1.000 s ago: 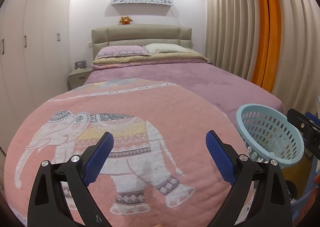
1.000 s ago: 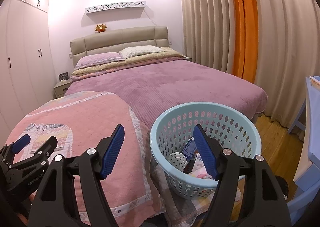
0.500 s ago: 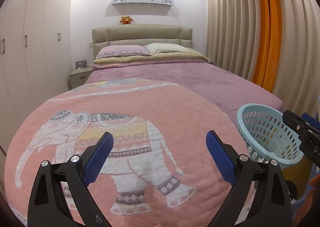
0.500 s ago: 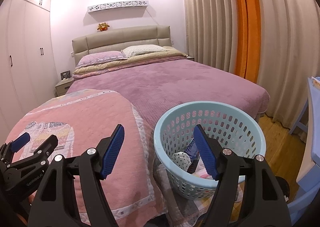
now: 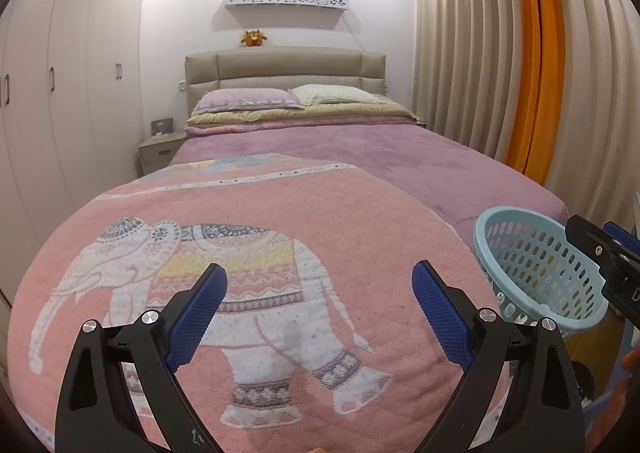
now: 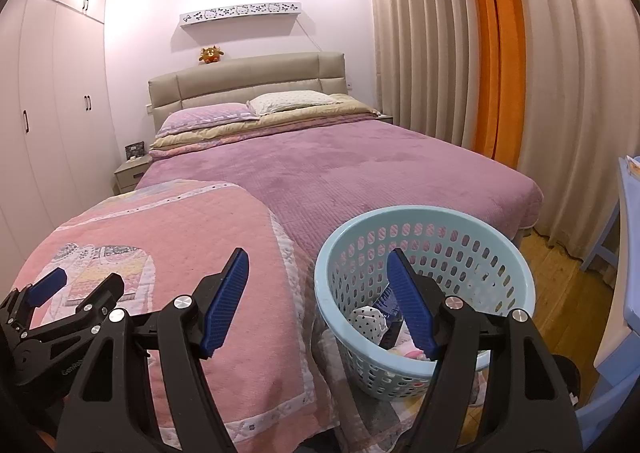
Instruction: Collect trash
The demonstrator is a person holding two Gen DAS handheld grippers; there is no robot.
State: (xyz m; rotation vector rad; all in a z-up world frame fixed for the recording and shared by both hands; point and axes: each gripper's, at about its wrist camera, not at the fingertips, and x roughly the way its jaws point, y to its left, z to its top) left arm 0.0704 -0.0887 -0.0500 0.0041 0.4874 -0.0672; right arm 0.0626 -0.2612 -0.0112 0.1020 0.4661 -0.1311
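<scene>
A light blue perforated basket (image 6: 492, 249) stands at the foot of the bed on the right; it also shows in the left wrist view (image 5: 532, 273). Inside it lie several pieces of trash (image 6: 374, 323), among them a white dotted wrapper and a dark blue packet. My right gripper (image 6: 318, 303) is open and empty, just above the basket's near left rim. My left gripper (image 5: 320, 311) is open and empty above the pink elephant blanket (image 5: 256, 253). No loose trash shows on the bed.
The bed has a purple cover (image 6: 360, 173) with pillows at the headboard. White wardrobes (image 5: 60, 93) line the left wall, with a nightstand (image 5: 158, 151) beside the bed. Beige and orange curtains (image 6: 492, 53) hang on the right. A blue chair (image 6: 628, 253) stands on the wooden floor at far right.
Both grippers stay open and empty. The right view has shifted slightly, so the basket sits a little further right in it. The left view is almost unchanged.
</scene>
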